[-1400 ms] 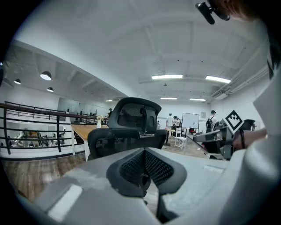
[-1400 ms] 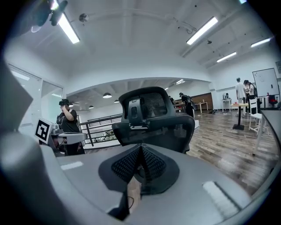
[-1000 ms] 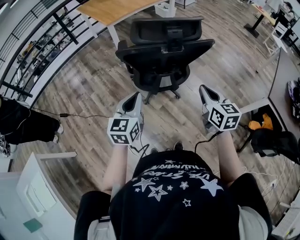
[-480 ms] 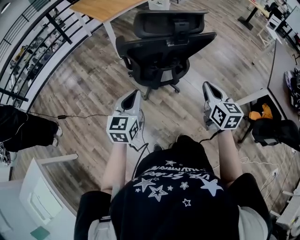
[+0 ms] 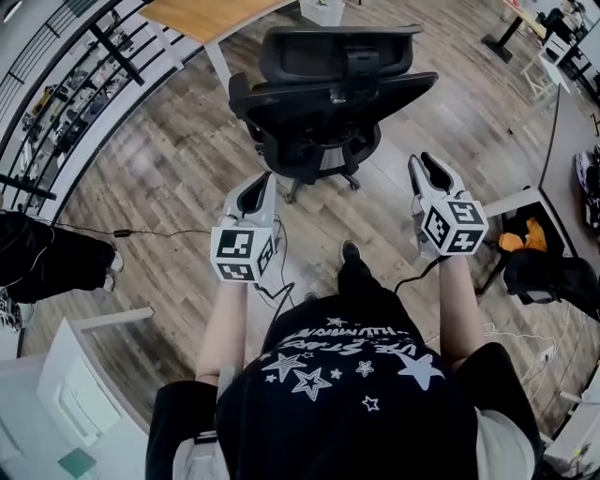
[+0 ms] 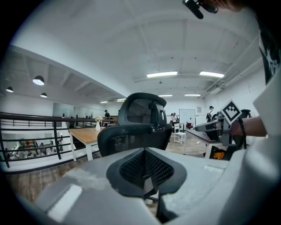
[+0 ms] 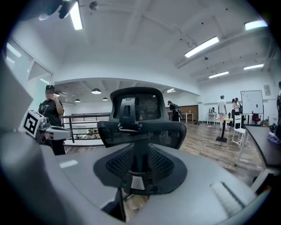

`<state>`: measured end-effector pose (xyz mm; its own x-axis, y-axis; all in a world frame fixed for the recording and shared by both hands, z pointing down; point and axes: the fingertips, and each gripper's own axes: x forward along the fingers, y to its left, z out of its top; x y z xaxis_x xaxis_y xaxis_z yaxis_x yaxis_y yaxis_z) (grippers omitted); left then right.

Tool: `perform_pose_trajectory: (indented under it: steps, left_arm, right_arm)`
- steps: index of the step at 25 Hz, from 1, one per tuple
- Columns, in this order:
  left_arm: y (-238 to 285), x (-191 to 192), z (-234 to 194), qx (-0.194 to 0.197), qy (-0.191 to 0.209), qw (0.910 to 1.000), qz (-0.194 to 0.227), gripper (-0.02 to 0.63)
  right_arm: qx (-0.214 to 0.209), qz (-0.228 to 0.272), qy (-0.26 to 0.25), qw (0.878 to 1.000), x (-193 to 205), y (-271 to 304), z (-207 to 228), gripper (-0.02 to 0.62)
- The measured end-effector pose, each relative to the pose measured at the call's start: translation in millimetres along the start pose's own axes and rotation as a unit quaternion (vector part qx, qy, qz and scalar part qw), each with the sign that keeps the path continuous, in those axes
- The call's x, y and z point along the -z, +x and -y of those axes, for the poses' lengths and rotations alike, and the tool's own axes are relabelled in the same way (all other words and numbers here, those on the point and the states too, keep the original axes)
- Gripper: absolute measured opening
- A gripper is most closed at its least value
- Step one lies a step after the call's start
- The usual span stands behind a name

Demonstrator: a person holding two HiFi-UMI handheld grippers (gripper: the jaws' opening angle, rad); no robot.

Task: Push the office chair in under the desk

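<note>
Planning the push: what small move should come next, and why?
The left claw, shut, and right claw, opening with nothing between, are short of the chair; the desk lies beyond. Probably move both forward onto its back.

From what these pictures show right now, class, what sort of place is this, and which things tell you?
Most likely an open-plan office: a black mesh office chair stands before a wooden desk, with more tables and a whiteboard further back, under long ceiling strip lights.
</note>
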<state>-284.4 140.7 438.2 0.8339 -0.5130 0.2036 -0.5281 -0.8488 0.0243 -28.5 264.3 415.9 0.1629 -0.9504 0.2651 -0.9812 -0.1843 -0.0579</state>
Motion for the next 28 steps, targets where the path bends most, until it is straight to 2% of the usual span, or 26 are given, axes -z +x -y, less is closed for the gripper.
perform_pose_trajectory:
  steps: [4,8,12,16,19,22,26,28]
  left_arm:
    - [31.2,-11.9,-3.2,-0.009,0.012,0.9999,0.004,0.002]
    - [56.5,-25.6,-18.7,-0.047,0.036,0.9981,0.014,0.002]
    - [76.8,-31.4,-28.8,-0.068,0.05,0.9964,0.01,0.113]
    - [89.1,-32.7,-35.1,-0.094,0.124,0.9878,-0.009,0.272]
    - [98.1,-34.5,-38.3,-0.108,0.164,0.9802,-0.024,0.327]
    - [105.8,-30.0,-48.4,-0.135,0.199,0.9695,-0.045,0.367]
    - [116.8,-27.3,-60.4,-0.159,0.291,0.9387,-0.094,0.38]
    - [122.2,-27.1,-66.0,-0.166,0.323,0.9249,-0.113,0.38]
  right_arm:
    - [-0.007,-0.004,-0.05,0.999,-12.4,28.3,21.8,0.153]
    - [-0.005,-0.01,-0.091,0.996,-20.6,57.3,44.4,0.217]
    - [0.0,-0.012,-0.124,0.992,-26.9,81.9,65.3,0.293]
    - [0.012,-0.015,-0.154,0.988,-30.2,101.9,80.0,0.394]
    - [0.015,-0.002,-0.185,0.983,-38.0,112.7,86.0,0.454]
    - [0.012,0.001,-0.216,0.976,-43.3,123.4,87.7,0.477]
    - [0.016,-0.012,-0.267,0.963,-44.3,136.0,92.9,0.485]
    - [0.015,-0.021,-0.281,0.959,-43.6,141.9,95.0,0.483]
